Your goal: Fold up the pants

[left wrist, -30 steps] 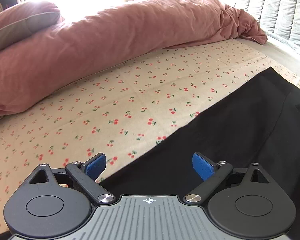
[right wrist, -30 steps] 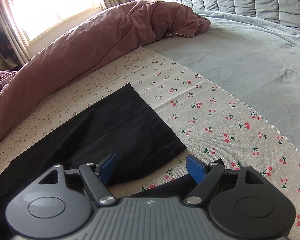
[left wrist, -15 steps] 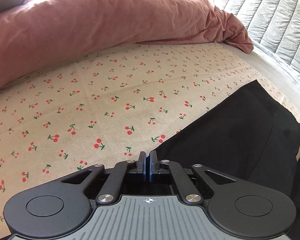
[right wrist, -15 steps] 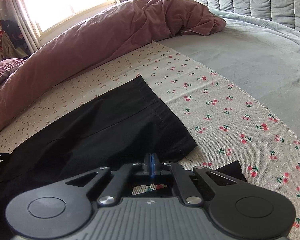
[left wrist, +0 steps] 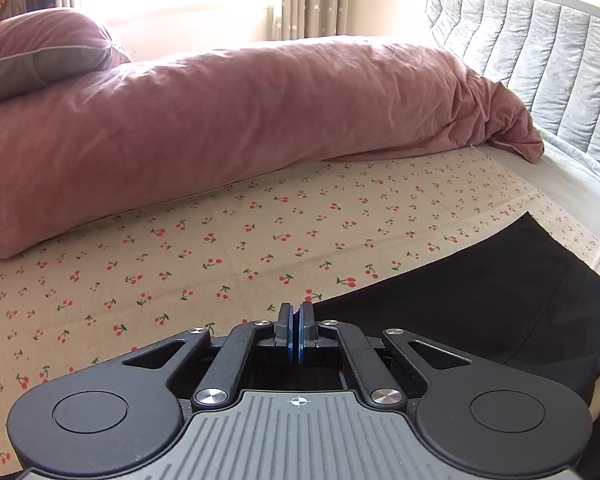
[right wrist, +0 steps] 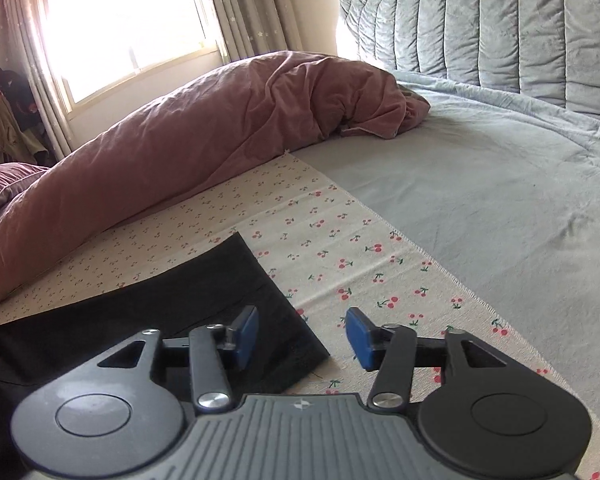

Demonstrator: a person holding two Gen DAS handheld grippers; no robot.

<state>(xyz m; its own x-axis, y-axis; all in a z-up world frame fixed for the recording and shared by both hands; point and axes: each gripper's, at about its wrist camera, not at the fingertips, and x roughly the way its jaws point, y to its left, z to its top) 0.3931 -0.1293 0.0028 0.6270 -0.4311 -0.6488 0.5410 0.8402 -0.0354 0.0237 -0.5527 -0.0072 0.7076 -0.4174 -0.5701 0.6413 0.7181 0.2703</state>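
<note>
So the black pants [left wrist: 500, 300] are spread flat on the cherry-print sheet [left wrist: 220, 248] on the bed, filling the lower right of the left wrist view. The left tool [left wrist: 299, 330] sits bottom centre with its blue pads pressed tight together, right at the pants' near edge; can't tell if any fabric is pinched in there. In the right wrist view the pants [right wrist: 160, 300] lie lower left, hem corner pointing toward centre. The right tool [right wrist: 302, 334] has just been opening, pads apart, nothing between them, left pad over the hem.
</note>
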